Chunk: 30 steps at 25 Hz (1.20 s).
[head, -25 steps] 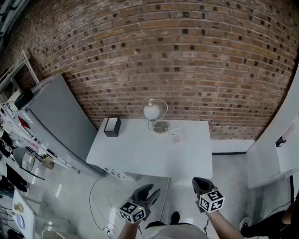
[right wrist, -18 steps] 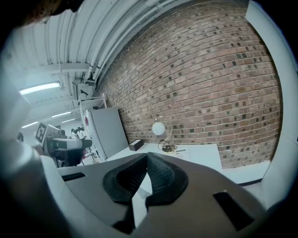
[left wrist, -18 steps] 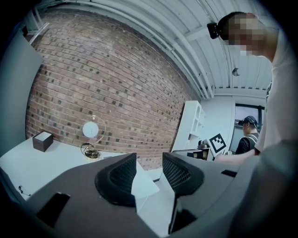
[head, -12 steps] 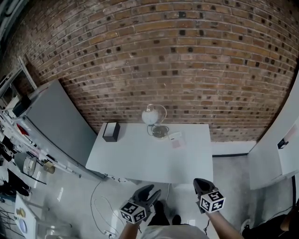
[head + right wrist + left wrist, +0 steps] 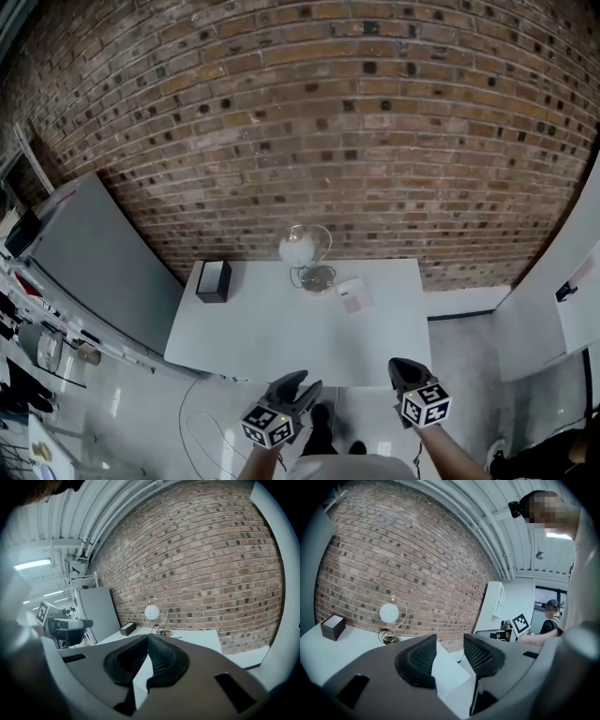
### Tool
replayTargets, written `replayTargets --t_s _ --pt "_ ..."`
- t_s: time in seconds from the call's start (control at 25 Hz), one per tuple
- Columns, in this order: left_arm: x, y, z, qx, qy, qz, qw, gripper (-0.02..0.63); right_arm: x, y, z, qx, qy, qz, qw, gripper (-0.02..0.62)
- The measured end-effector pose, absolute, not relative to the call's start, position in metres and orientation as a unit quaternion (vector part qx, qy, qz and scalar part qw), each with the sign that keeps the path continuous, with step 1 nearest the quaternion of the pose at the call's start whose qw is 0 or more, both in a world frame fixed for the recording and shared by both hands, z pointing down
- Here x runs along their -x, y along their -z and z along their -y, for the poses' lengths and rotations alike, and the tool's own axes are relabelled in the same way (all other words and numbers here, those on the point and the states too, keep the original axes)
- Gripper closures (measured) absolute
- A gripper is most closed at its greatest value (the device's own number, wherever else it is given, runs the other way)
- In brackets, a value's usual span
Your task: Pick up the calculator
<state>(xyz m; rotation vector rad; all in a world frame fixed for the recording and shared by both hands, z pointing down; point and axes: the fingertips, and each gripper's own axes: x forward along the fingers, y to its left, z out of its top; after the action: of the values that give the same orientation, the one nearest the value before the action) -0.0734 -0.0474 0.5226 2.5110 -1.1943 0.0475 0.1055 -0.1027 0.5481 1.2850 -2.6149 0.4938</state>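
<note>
The calculator [image 5: 352, 296] is a small pale flat thing on the white table [image 5: 262, 337], just right of a globe lamp [image 5: 296, 248]. In the right gripper view the calculator [image 5: 177, 637] shows as a thin sliver far ahead. Both grippers hang short of the table's near edge, over the floor. My left gripper [image 5: 298, 386] is open, and only the table corner shows between its pads [image 5: 450, 640]. My right gripper [image 5: 401, 367] is shut, its tips touching with nothing in them [image 5: 148, 639].
A black box [image 5: 214, 280] stands at the table's far left corner. A brick wall [image 5: 328, 141] runs behind the table. A grey panel [image 5: 94, 253] leans at the left beside cluttered shelves [image 5: 28, 347]. White cabinet [image 5: 562, 300] at right; a cable [image 5: 202, 412] lies on the floor.
The table has drawn nearer and lower in the head view as I walk toward it. Both grippers keep their places in the frame and their jaws are unchanged.
</note>
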Motion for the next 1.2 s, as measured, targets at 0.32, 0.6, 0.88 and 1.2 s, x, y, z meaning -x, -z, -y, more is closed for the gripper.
replayTargets --t_s 0.32,0.6,0.88,1.2 --pt "0.106 -0.534 0.117 -0.901 -0.043 0.391 0.185 0.416 -0.074 -0.553 0.163 -0.462 -0.176 0.863 0.105 0.583" --pt "0.126 -0.554 0.168 -0.918 -0.075 0.338 0.193 0.414 -0.047 -0.561 0.205 -0.498 -0.187 0.839 0.111 0.583" --pt "0.136 -0.573 0.212 -0.928 -0.096 0.302 0.193 0.41 -0.031 -0.575 0.229 -0.522 -0.187 0.822 0.132 0.583" --pt "0.13 -0.589 0.253 -0.93 -0.098 0.288 0.206 0.411 -0.037 -0.592 0.245 -0.54 -0.203 0.804 0.144 0.583"
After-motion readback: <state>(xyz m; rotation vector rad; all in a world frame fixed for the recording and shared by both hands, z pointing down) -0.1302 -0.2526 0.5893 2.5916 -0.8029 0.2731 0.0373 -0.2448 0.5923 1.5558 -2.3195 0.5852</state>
